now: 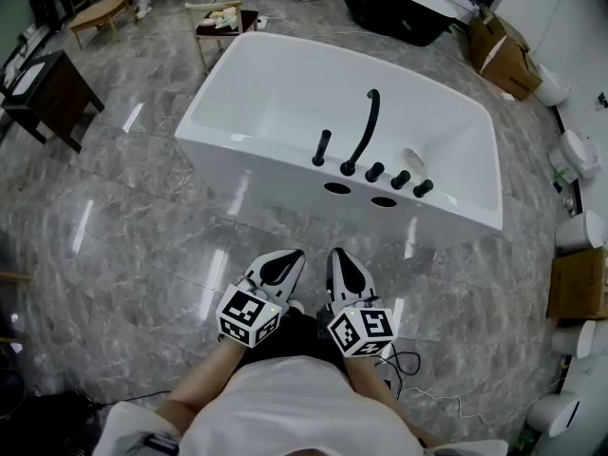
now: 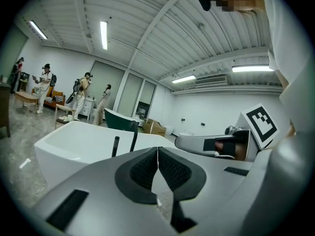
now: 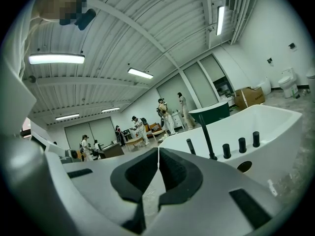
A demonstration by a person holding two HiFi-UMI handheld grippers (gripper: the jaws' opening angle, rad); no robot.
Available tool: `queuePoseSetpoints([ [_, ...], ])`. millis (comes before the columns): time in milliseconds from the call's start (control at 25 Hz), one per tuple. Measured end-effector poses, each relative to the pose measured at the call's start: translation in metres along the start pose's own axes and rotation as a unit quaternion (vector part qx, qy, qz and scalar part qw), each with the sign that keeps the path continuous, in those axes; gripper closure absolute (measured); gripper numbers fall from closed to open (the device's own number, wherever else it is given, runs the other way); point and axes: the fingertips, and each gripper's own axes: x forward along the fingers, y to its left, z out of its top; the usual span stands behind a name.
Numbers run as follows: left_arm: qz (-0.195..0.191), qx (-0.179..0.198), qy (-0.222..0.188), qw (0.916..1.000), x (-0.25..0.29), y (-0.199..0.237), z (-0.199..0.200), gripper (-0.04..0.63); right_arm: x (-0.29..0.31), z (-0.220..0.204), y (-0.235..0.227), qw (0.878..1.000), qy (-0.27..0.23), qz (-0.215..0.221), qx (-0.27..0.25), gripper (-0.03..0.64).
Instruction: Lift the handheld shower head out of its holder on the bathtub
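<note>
Handheld shower head: slim black rod, prob. the short one. It stands upright in its holder on the near rim of the bathtub, left of the curved spout & three knobs.

Left gripper & right gripper: jaws together, empty, well short of the tub.

Risks:
- Pinching w/o opening first.
- Grabbing the spout instead.
- Smooth round rod slipping in the pads.

Tub is glossy white; floor is polished grey marble.
</note>
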Motion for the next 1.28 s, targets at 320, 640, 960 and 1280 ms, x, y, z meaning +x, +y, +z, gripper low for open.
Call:
queuePoseSetpoints([
  [320, 0.014, -0.018, 0.000, 0.9998, 0.013, 0.019, 0.004, 0.583, 0.025, -0.010, -0.004, 0.999, 0.031, 0.018, 0.014, 0.598],
  [640, 0.014, -0.023, 0.000, 0.9996, 0.038, 0.055, 0.016, 0.583, 0.069, 0.003, -0.011, 0.999, 0.029, 0.025, 0.005, 0.598],
  [960, -0.001, -0.020, -0.009, 0.9997, 0.075, 0.081, 0.045, 0.583, 0.108, 0.025, -0.021, 0.999, 0.026, 0.029, -0.003, 0.598],
  [1280, -0.015, -0.024, -0.007, 0.9996, 0.097, 0.101, 0.055, 0.583, 0.135, 0.035, -0.028, 0.999, 0.023, 0.023, -0.005, 0.598],
])
